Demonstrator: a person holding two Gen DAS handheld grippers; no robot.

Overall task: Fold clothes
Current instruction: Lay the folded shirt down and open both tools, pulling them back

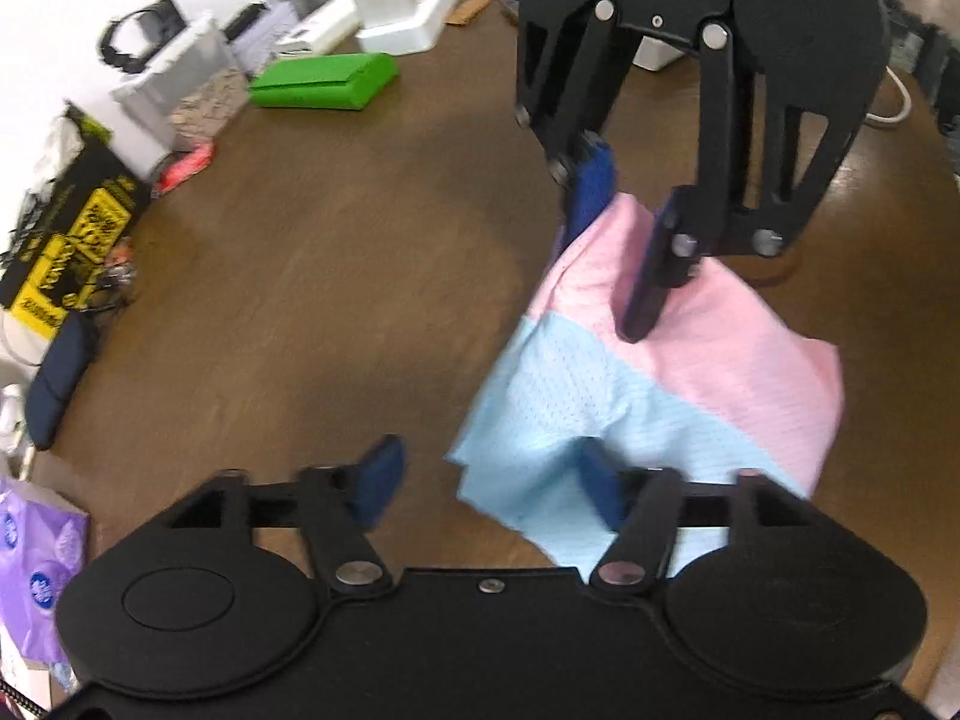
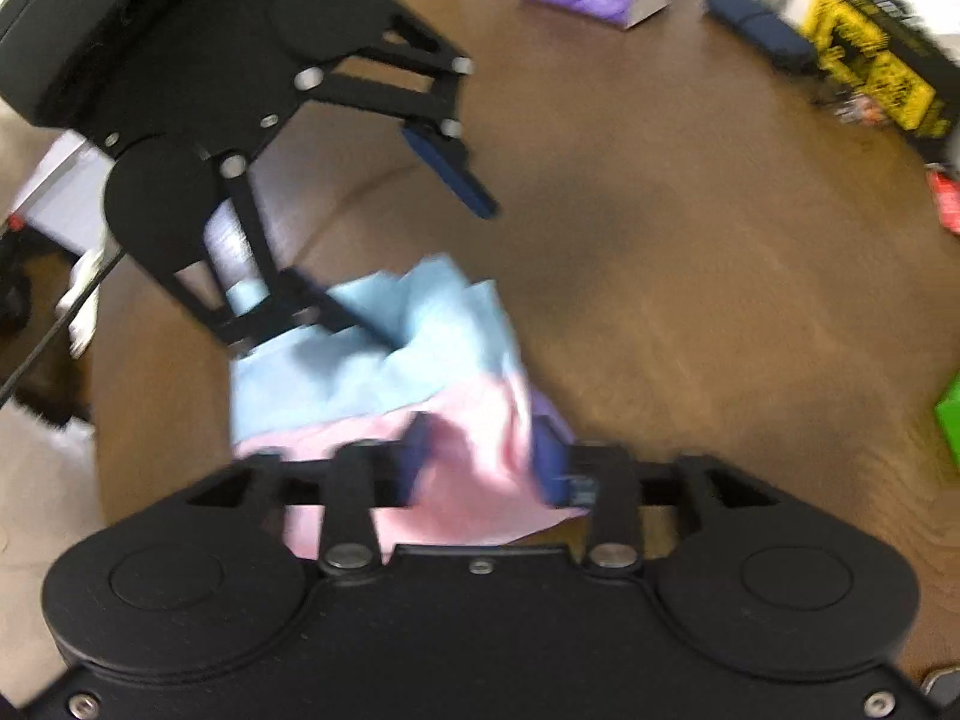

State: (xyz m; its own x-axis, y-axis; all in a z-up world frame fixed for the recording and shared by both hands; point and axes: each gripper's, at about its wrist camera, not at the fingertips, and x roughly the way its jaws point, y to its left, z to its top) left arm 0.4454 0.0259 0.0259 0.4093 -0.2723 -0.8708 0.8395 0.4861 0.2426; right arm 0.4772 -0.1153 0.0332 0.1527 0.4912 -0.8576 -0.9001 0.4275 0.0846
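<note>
A mesh garment [image 1: 690, 360], half pink and half light blue, lies bunched on the brown table [image 1: 330, 270]. My left gripper [image 1: 489, 486] stands wide open at its light blue end, with one of its fingers [image 1: 600, 492] touching the cloth edge. At the pink end my right gripper [image 2: 483, 462] is open, its fingers partly apart and pink cloth bunched up between them. In the right wrist view the garment [image 2: 390, 372] stretches from the right gripper to the left gripper [image 2: 435, 270]. The right gripper [image 1: 606, 264] also shows from the left wrist view. Both views are blurred.
A green pouch [image 1: 324, 81], white boxes [image 1: 408, 6] and a yellow-black box [image 1: 66, 246] line the table's far and left sides. A navy case [image 1: 60, 384] and a purple tissue pack [image 1: 36, 570] sit at the near left. The table edge [image 2: 102, 420] runs beside the garment.
</note>
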